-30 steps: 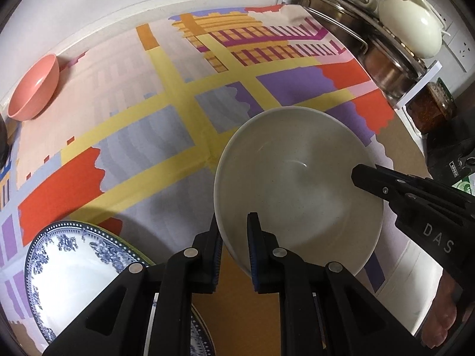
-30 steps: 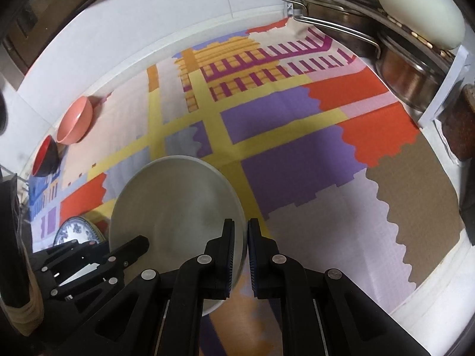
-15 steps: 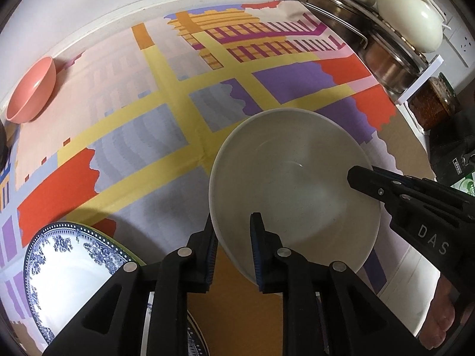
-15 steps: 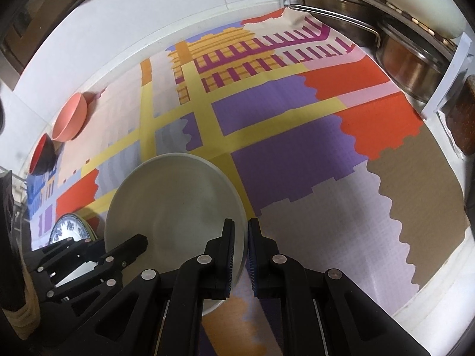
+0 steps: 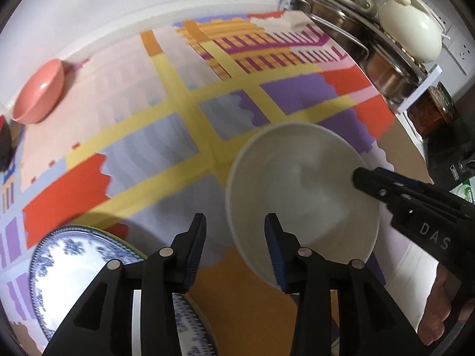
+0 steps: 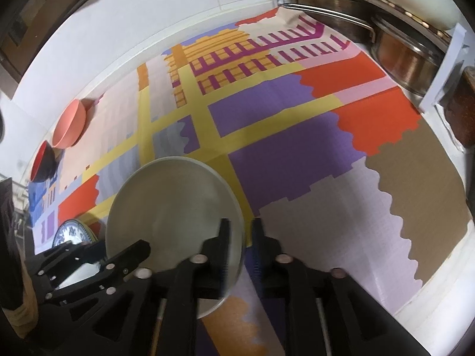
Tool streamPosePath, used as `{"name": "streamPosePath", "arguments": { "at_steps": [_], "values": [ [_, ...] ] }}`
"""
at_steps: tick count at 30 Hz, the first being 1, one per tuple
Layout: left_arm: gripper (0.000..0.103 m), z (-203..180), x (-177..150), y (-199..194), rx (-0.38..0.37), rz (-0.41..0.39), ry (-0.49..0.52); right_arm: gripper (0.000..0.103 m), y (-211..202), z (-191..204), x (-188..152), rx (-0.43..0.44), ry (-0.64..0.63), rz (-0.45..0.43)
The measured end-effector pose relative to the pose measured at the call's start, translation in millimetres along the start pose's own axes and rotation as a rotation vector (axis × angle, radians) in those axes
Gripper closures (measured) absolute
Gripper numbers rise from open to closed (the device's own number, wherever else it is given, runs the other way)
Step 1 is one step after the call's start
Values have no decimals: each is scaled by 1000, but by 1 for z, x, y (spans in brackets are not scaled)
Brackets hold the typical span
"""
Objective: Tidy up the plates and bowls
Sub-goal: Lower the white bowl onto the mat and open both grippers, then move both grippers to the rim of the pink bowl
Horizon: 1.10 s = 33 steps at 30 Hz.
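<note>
Grey bowl (image 5: 302,190) rests on patterned cloth (image 5: 166,118); left gripper (image 5: 234,247) and right gripper (image 6: 239,246) jaws opening, rim between them, unpressed. Pink bowl (image 5: 38,92), dark bowl (image 6: 44,163) and blue-white plate (image 5: 80,267) lie apart, seemingly unsorted.

Two close wrist views, steeply downward, sharing the somewhat blurred grey bowl (image 5: 302,190).

Right gripper (image 6: 240,238) at 6 o'clock, jaws opening astride right rim of grey-white bowl (image 6: 175,207). Left gripper (image 6: 118,252) at 8 o'clock. Pink bowl (image 6: 70,124), red-lined dark bowl (image 6: 44,163) at 9 o'clock on patterned cloth (image 6: 297,148).
</note>
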<state>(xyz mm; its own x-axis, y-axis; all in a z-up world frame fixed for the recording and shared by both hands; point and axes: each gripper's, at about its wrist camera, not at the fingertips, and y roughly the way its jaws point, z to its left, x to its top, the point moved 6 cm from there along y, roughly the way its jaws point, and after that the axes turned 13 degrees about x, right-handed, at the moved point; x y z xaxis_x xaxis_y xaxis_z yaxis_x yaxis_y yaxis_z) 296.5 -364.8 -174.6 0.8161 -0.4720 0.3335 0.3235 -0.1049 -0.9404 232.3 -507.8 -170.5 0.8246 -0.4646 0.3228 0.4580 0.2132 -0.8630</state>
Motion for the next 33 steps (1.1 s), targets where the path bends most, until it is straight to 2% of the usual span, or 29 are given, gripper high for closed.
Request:
{"name": "streamPosePath", "arguments": {
  "at_steps": [5,9,14,22,33],
  "values": [
    [49,19,6,-20,14,-70,-20,70,-18,8,6,-69,-39,-83],
    [40,38,11,-42,46,-149,-28,70,-32,25,11,-63,-74,-129],
    [32,71,16,-68,88,-236,-70,65,-43,56,18,-14,-105,-179],
    [31,130,17,-94,141,-309,-135,65,-46,111,29,63,-173,-227],
    [31,208,6,-110,209,-327,-207,65,-34,197,40,140,-282,-240]
  ]
}}
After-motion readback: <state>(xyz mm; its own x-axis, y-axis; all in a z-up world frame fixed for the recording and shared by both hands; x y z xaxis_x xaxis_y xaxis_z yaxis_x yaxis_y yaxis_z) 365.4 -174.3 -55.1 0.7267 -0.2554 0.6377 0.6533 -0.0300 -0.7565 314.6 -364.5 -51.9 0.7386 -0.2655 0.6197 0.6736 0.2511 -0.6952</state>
